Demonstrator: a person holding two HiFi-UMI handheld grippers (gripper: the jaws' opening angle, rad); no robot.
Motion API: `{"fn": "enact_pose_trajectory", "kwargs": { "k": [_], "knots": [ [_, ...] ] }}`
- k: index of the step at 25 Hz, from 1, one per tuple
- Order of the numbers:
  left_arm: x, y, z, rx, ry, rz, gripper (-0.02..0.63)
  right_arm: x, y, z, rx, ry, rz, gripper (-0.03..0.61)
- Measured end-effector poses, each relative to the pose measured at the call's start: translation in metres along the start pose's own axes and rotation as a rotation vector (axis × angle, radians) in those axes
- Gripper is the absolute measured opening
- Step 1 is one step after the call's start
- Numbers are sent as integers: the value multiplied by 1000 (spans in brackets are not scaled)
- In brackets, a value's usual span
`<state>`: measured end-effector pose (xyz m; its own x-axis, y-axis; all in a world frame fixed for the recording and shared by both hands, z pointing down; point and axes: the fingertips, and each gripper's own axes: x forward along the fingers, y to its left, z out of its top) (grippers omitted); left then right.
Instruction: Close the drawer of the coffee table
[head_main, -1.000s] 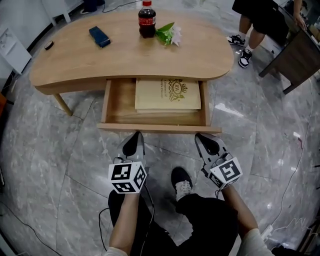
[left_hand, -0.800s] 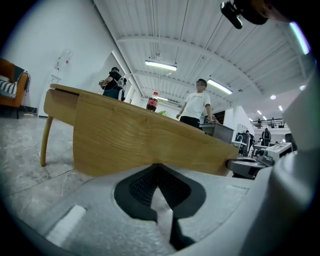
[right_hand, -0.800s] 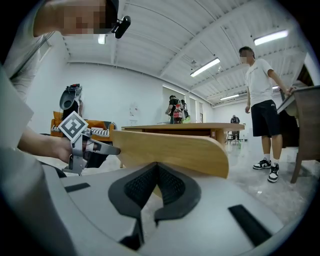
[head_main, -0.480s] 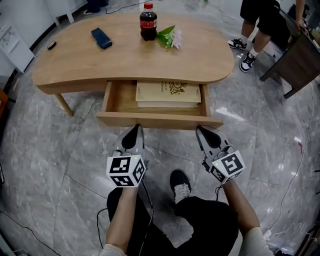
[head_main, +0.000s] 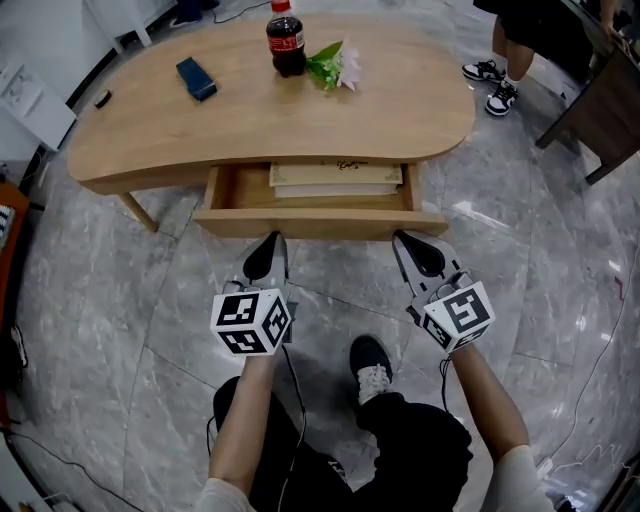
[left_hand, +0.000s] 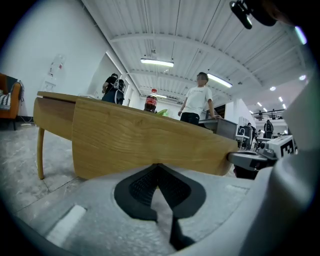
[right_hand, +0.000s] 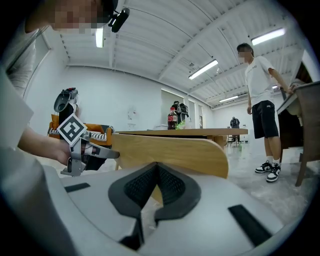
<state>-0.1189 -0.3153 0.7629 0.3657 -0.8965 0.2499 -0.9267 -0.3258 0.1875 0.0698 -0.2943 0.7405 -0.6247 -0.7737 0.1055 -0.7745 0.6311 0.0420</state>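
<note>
The wooden coffee table (head_main: 250, 120) has its drawer (head_main: 320, 223) partly pulled out, with a tan book (head_main: 335, 177) lying inside. My left gripper (head_main: 277, 237) is shut, its tips pressed against the drawer front (left_hand: 145, 142) left of middle. The right gripper (head_main: 401, 238) is shut too and touches the drawer front (right_hand: 170, 152) toward its right end. Neither gripper holds anything.
On the tabletop stand a cola bottle (head_main: 287, 38), a small bunch of flowers (head_main: 335, 65), a blue case (head_main: 196, 77) and a small dark object (head_main: 98, 97). A person's legs (head_main: 505, 60) and a dark desk (head_main: 600, 110) are at the back right. My shoe (head_main: 373, 368) rests on marble floor.
Both grippers have pushed forward against the drawer front, and the drawer has slid further under the tabletop; less of the book shows now.
</note>
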Motion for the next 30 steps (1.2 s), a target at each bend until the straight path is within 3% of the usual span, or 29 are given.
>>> {"fn": "enact_pose_trajectory", "kwargs": {
  "k": [15, 30],
  "knots": [
    [49, 13, 17, 3, 49, -3, 8, 40, -37, 8, 39, -26, -28, 15],
    [88, 24, 33, -23, 41, 29, 8, 71, -66, 13, 39, -47, -18, 15]
  ]
}}
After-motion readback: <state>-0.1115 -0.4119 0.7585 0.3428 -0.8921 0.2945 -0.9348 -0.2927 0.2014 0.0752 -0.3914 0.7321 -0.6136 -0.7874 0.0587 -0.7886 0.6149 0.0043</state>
